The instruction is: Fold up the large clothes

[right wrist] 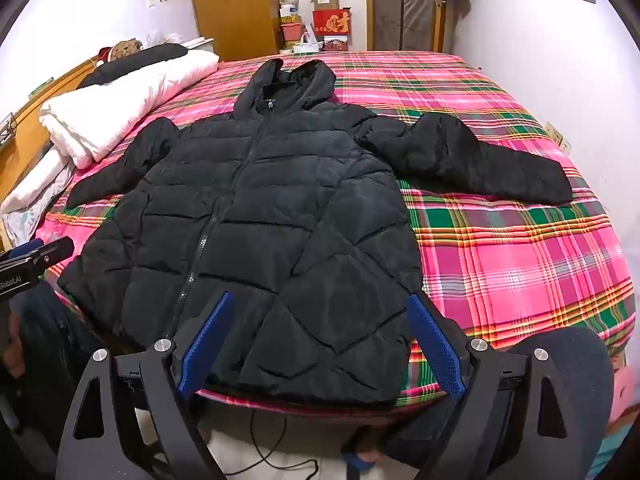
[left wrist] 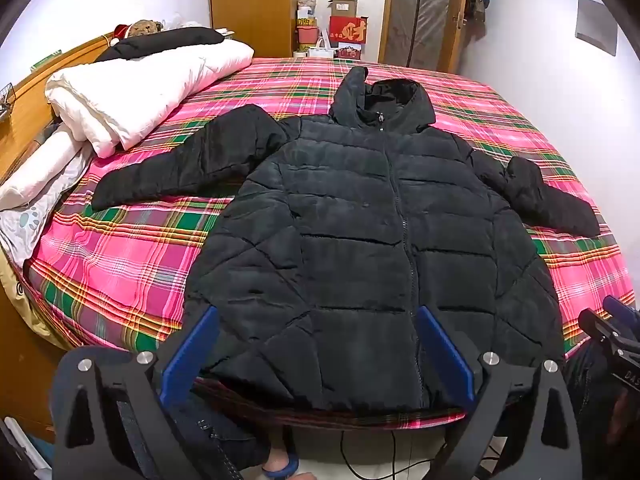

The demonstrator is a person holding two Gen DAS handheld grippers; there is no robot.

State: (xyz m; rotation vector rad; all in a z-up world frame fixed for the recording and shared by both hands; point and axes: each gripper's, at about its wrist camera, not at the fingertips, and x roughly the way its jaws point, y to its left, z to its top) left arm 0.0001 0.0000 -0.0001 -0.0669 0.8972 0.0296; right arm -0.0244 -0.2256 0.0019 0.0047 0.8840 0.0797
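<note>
Centrally, a black quilted jacket (left wrist: 352, 240) lies face up and zipped on the bed (left wrist: 132, 252), which is covered by a pink, green and yellow plaid sheet. Its hood (left wrist: 380, 100) points toward the far wall; its hem runs along the near edge of the mattress. Both sleeves are spread outward: the left sleeve (left wrist: 192, 160) reaches toward a folded white quilt (left wrist: 136, 88), and the right sleeve (right wrist: 480, 160) extends across bare plaid toward the white side wall.

The left gripper (left wrist: 318, 348) hangs above the hem on the jacket's left half, its blue-padded jaws wide apart with nothing between them. The right gripper (right wrist: 318, 340) hangs above the hem on the right half, jaws likewise spread and empty; its right pad sits over the jacket's side edge. Neither pair of pads appears to press the cloth, though the fisheye distortion makes the clearance hard to judge.

On top of the quilt rests a dark garment (left wrist: 160, 44), with what may be a stuffed toy (left wrist: 142, 28) behind it by the wooden headboard. Beyond the bed stand a wooden wardrobe (left wrist: 252, 4) and stacked boxes, one a red box (left wrist: 347, 30). A black cable (right wrist: 264, 448) trails on the pale floor below the mattress edge, where a blue slipper (left wrist: 282, 468) is also visible.
</note>
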